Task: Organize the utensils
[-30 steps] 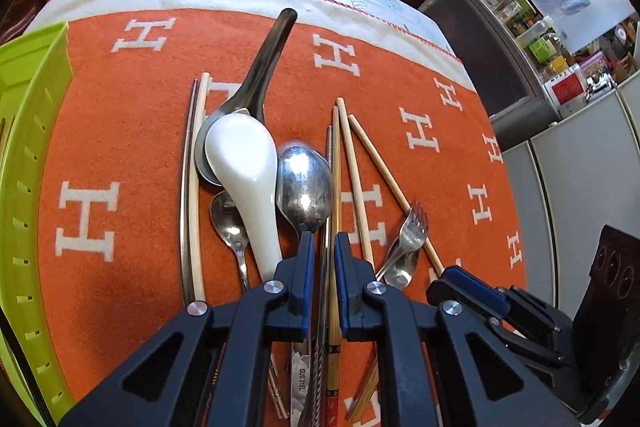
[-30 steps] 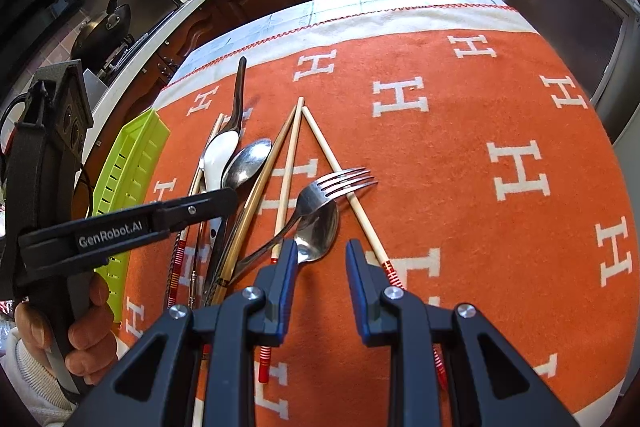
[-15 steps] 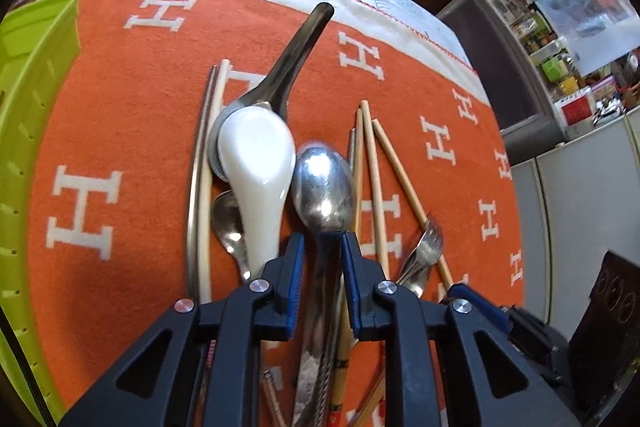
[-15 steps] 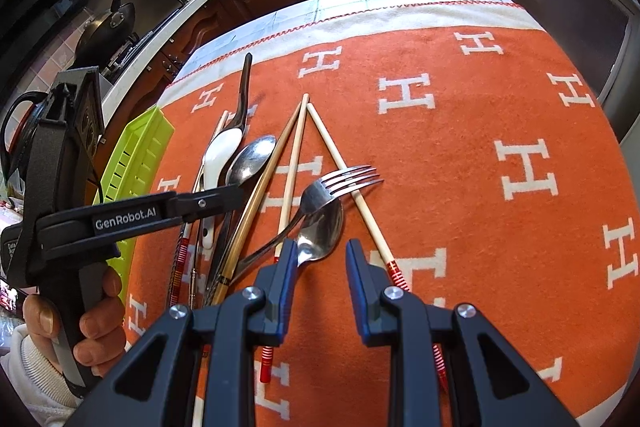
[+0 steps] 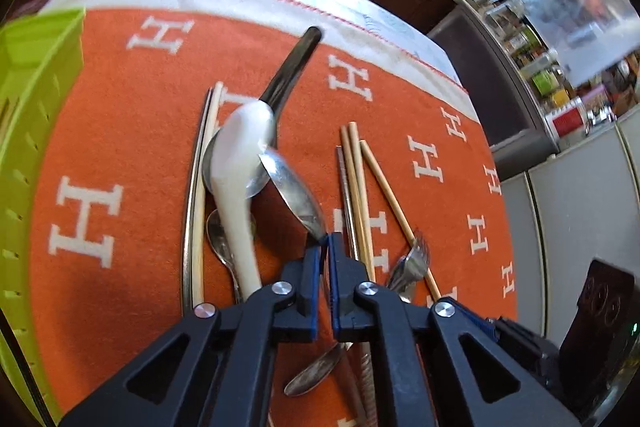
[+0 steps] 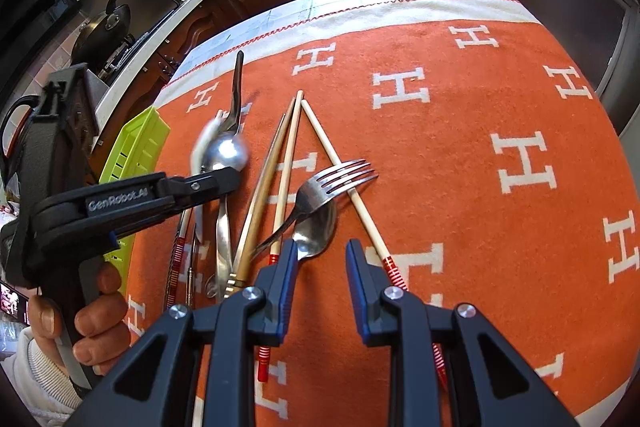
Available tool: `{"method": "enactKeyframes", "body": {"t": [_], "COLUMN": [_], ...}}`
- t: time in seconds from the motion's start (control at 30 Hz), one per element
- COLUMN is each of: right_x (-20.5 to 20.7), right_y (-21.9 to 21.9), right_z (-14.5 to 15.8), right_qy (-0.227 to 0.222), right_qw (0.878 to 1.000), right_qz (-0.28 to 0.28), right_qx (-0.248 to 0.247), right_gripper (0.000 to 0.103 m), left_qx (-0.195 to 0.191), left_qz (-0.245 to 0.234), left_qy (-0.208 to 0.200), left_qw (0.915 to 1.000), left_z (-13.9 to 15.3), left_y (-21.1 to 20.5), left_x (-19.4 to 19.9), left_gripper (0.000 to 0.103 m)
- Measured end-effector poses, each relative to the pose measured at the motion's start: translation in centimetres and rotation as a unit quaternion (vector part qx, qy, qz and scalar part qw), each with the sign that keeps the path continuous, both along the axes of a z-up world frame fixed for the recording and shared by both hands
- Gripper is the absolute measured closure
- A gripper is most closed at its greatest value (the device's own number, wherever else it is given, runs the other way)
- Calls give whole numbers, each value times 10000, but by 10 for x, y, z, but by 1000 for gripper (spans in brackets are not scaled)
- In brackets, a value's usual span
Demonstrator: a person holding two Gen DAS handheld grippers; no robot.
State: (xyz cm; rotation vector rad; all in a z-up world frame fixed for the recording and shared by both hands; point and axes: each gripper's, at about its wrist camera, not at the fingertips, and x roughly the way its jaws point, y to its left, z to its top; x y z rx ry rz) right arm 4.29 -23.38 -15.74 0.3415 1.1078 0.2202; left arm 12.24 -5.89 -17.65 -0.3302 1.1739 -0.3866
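Observation:
My left gripper (image 5: 324, 247) is shut on the neck of a steel spoon (image 5: 294, 193) and has it lifted and tilted; its bowl (image 6: 225, 153) also shows in the right wrist view. Beside it lie a white ceramic spoon (image 5: 236, 187), a dark-handled ladle (image 5: 292, 71), a small spoon (image 5: 218, 239), chopsticks (image 5: 354, 187) and a fork (image 5: 414, 259). My right gripper (image 6: 322, 255) is open, low over the cloth, with a fork (image 6: 320, 187) and a small spoon (image 6: 316, 231) just ahead of its left finger.
A lime green plastic basket (image 5: 28, 131) stands at the left edge of the orange cloth (image 5: 120, 87), and shows in the right wrist view (image 6: 132, 155). Red-banded chopsticks (image 6: 360, 211) cross under the fork. Kitchen cabinets lie beyond the table's far edge.
My left gripper closed on the steel spoon and raised it, tilting its bowl to the left against the white spoon. My right gripper stayed open and barely moved.

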Motion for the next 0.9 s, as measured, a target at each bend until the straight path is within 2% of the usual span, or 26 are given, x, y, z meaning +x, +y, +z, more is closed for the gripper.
{"method": "enactKeyframes", "body": {"t": [0.2,0.43,0.67,0.9], "right_x": [-1,-2,5,12], "right_y": [-1,-7,-8,-5], "right_z": [1,-1,-6,-5], "right_qy": [-45,-13,151,149], "right_qw": [10000,9995,9962,9945], "right_qz": [-22,-59,-134,-254], "right_qx": [21,326,846,1008], "right_gripper": [78,78,78,78], "left_qx": [-22,-56,-349,-564], "left_qz": [-91,-313,-322,-233], "left_qy": [-43,-466,-668,-947], "left_qw": [9999,9984,9966,9936], "left_z": [1,23,41,64], "left_y": [1,3,22,51], "left_x": [-2,-18,-34,-49], "left_gripper": [102,102,102,103]}}
